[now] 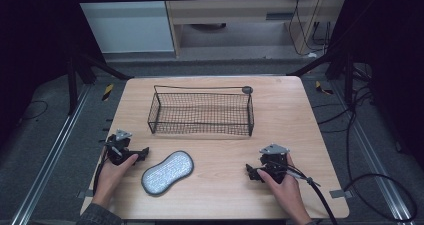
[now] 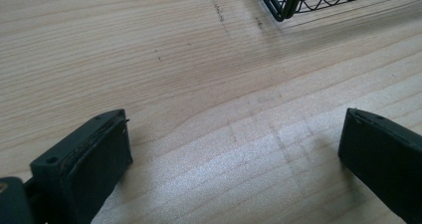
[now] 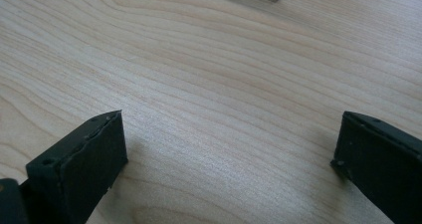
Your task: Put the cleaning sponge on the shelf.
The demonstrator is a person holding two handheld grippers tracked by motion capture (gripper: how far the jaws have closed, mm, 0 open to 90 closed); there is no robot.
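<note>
Grey peanut-shaped pad is lying flat at lower centre of the high view, between the two grippers and in front of the wire basket. Left gripper is resting just left of the pad, right gripper well off to its right; both are showing jaws spread wide over bare table. Pad is looking light, thin, probably soft and floppy; an edge pinch at its narrow waist seems best.

Table: light wood-grain top, faint dark scuffs in the left gripper view.
Wire basket: black mesh, rectangular, upright at the table's middle-far part.
Pad: grey, peanut-shaped, speckled top, flat on the near-left area, apart from the basket.
Floor: grey, with cables at right.
</note>
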